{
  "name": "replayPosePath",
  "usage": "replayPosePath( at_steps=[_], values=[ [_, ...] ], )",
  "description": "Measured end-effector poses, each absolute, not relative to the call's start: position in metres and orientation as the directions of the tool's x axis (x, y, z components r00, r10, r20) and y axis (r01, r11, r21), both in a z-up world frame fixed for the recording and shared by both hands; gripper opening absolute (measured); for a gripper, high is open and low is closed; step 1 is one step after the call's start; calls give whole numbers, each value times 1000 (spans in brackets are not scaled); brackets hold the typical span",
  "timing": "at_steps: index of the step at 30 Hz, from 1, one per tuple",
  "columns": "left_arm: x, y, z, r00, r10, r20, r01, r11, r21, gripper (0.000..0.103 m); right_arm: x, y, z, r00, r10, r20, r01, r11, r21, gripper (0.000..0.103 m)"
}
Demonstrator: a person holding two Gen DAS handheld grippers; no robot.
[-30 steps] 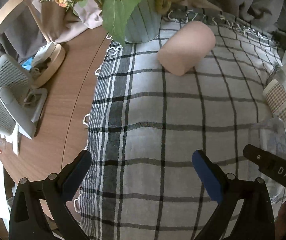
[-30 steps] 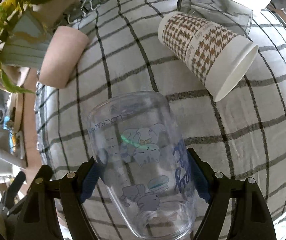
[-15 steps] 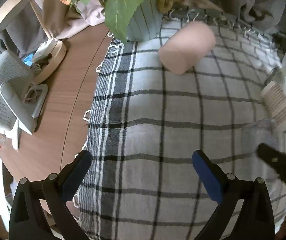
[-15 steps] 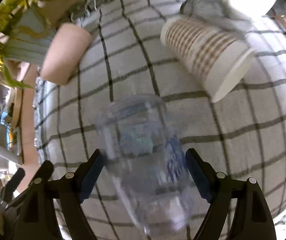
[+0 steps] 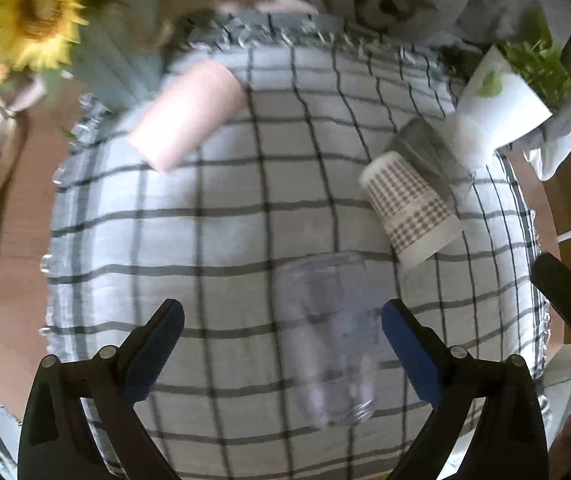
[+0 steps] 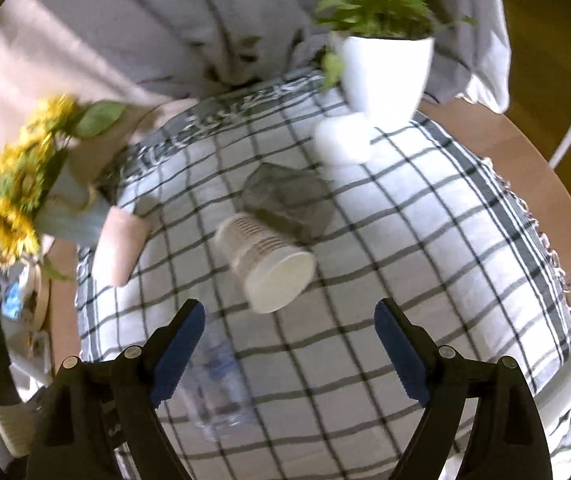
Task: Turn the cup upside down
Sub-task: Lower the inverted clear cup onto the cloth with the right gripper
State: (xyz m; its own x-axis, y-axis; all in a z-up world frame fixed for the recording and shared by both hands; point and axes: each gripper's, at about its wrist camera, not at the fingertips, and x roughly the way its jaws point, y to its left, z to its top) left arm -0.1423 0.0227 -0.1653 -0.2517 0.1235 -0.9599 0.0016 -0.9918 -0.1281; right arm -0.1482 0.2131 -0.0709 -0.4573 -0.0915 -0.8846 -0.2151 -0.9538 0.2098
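While both grippers hang above the checked cloth (image 5: 221,208), neither one grips anything. Left gripper (image 5: 283,322): fingers spread wide, with the clear cup (image 5: 325,344) seen between them but touched by neither. Right gripper (image 6: 289,322): fingers likewise spread wide, with only cloth between them; the clear cup (image 6: 215,392) shows low and left in its view, partly behind the left finger (image 6: 177,346). Motion blur hides whether the cup stands on its mouth or lies on its side; its narrower ringed end points toward the near edge of the surface.

Farther off and to the right, a houndstooth paper cup (image 5: 409,208) lies on its side, open mouth toward the near right, just beside a dark glass tumbler (image 5: 429,152), also tipped over. A pink cup (image 5: 189,116) lies on its side at the far left of the cloth, close to a pale vase of sunflowers (image 6: 25,196). A white pot with a green plant (image 6: 385,68) stands at the far right edge.
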Motion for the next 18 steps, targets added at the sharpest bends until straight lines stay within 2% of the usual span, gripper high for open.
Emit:
replayPosePath(
  at_steps=[8, 9, 11, 14, 18],
  values=[
    [-174, 36, -205, -99, 200, -975, 65, -976, -207, 93, -149, 229, -81, -442, -114, -890, -223, -947, 232, 87],
    [-175, 38, -209, -83, 205, -975, 72, -975, -211, 91, -149, 230, -82, -437, -116, -892, -222, -947, 231, 87],
    [-178, 41, -218, -50, 192, -980, 88, -977, -196, 80, -149, 231, -84, -433, -114, -894, -220, -949, 227, 87],
    [-180, 45, -225, -33, 194, -980, 95, -976, -196, 71, -150, 235, -86, -430, -106, -897, -225, -949, 220, 87],
    [-177, 49, -221, -58, 187, -981, 100, -976, -192, 71, -151, 241, -92, -413, -104, -905, -233, -948, 215, 87]
  ],
)
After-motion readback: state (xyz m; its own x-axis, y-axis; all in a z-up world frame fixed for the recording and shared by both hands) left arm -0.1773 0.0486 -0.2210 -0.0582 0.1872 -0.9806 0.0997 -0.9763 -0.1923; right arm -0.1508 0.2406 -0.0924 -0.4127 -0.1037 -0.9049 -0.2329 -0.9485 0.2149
